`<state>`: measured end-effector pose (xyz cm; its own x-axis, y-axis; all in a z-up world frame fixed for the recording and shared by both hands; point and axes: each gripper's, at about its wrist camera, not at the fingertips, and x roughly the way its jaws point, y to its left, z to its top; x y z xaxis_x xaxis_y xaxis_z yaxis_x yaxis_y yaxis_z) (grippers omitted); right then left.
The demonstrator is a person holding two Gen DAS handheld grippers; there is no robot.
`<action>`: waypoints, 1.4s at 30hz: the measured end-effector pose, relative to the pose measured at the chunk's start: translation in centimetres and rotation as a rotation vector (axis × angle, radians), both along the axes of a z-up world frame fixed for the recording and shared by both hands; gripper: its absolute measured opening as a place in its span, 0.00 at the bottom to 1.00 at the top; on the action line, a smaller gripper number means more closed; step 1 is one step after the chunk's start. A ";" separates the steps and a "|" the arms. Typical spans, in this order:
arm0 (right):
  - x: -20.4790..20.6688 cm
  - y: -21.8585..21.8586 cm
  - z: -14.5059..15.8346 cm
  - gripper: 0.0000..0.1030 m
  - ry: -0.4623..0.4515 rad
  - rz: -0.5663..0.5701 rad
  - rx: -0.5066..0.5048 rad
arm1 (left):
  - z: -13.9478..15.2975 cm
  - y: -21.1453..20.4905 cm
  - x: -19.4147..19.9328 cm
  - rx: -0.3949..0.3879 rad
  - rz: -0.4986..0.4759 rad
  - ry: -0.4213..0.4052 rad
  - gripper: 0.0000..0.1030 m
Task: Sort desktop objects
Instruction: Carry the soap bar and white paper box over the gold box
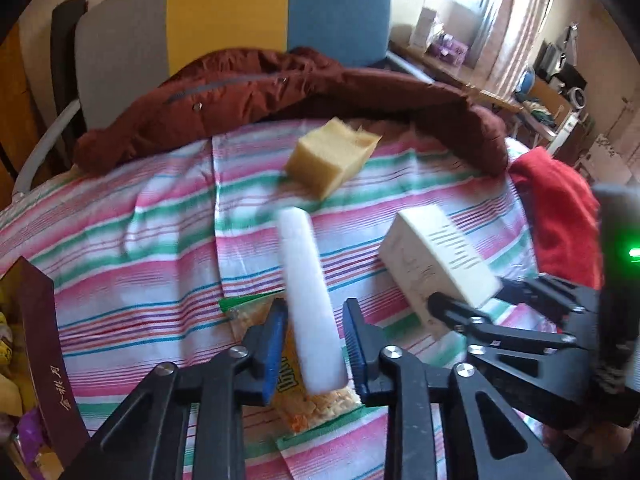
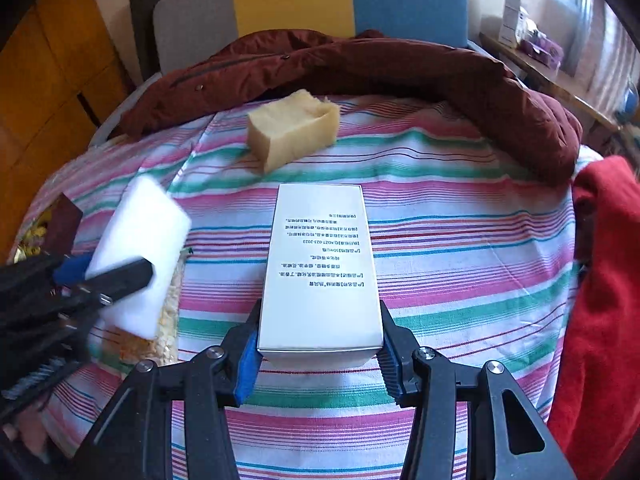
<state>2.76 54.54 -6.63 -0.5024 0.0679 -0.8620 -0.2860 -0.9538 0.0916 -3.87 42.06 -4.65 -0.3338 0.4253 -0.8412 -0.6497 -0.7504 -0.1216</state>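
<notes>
My left gripper (image 1: 316,344) is shut on a white foam block (image 1: 310,296), held on edge above a snack packet (image 1: 308,396) on the striped cloth. The white foam block also shows in the right wrist view (image 2: 140,256), with the left gripper (image 2: 100,276) on it. My right gripper (image 2: 318,354) is shut on a white printed carton (image 2: 320,264), held flat above the cloth. In the left wrist view the carton (image 1: 436,260) and the right gripper (image 1: 468,304) are at right. A yellow sponge (image 1: 332,156) lies further back on the cloth, also in the right wrist view (image 2: 292,128).
The striped cloth (image 2: 460,248) covers the surface. A dark red jacket (image 2: 400,72) lies along its far edge, and a red cloth (image 2: 600,300) at right. A maroon box (image 1: 44,352) with wrapped items sits at the left. A chair (image 1: 224,12) stands behind.
</notes>
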 end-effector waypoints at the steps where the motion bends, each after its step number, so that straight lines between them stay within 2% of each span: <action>1: 0.0 0.0 -0.1 0.49 0.000 -0.001 0.001 | 0.4 -0.3 0.1 0.012 0.002 0.000 0.25; 6: 0.4 0.4 0.4 0.49 0.039 -0.009 -0.009 | 3.0 -2.9 1.5 0.076 -0.004 0.025 0.25; 10: 0.6 0.5 0.8 0.49 0.057 -0.008 -0.015 | 4.8 -5.7 2.0 0.115 0.034 0.038 0.25; 13: 0.7 0.4 1.1 0.49 0.069 -0.005 -0.002 | 5.1 -7.3 1.7 0.102 0.064 0.055 0.25; 16: 0.8 0.5 1.1 0.49 0.069 -0.021 -0.024 | 4.2 -7.4 1.7 0.071 0.040 0.035 0.25; 19: 0.8 0.6 1.1 0.49 0.067 -0.026 -0.030 | 3.1 -5.7 3.1 0.012 -0.066 0.061 0.30; 21: 1.0 1.0 1.1 0.49 0.069 -0.047 -0.049 | 2.2 -4.1 4.2 -0.014 -0.160 0.051 0.38; 23: 1.3 1.5 1.2 0.49 0.079 -0.065 -0.063 | 1.3 -2.7 4.9 -0.024 -0.209 0.034 0.46; 25: 1.5 2.0 1.4 0.49 0.090 -0.079 -0.073 | 0.9 -1.2 5.8 -0.042 -0.259 0.060 0.55; 27: 1.7 2.6 1.6 0.49 0.097 -0.097 -0.083 | 0.3 0.6 6.5 -0.078 -0.332 0.098 0.82; 31: 1.8 3.5 1.7 0.49 0.106 -0.110 -0.101 | -0.9 3.3 6.7 -0.175 -0.408 0.165 0.82; 37: 1.7 3.8 2.2 0.49 0.121 -0.103 -0.109 | -3.1 5.1 5.1 -0.260 -0.430 0.162 0.82; 39: 1.5 3.8 2.2 0.49 0.117 -0.099 -0.103 | -4.1 5.3 4.9 -0.272 -0.438 0.133 0.79; 40: 1.5 3.8 2.1 0.49 0.115 -0.098 -0.106 | -4.5 5.3 4.9 -0.272 -0.440 0.121 0.76; 41: 1.3 3.9 2.0 0.49 0.110 -0.096 -0.104 | -4.7 5.3 4.8 -0.271 -0.440 0.109 0.64; 42: 1.2 3.9 1.9 0.49 0.103 -0.095 -0.101 | -5.2 5.2 4.6 -0.272 -0.437 0.093 0.60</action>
<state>3.99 58.39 -4.75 -0.5842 0.0345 -0.8109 -0.3582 -0.9075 0.2195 0.78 47.30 -9.84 -0.2527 0.3121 -0.9158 -0.9079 -0.4036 0.1129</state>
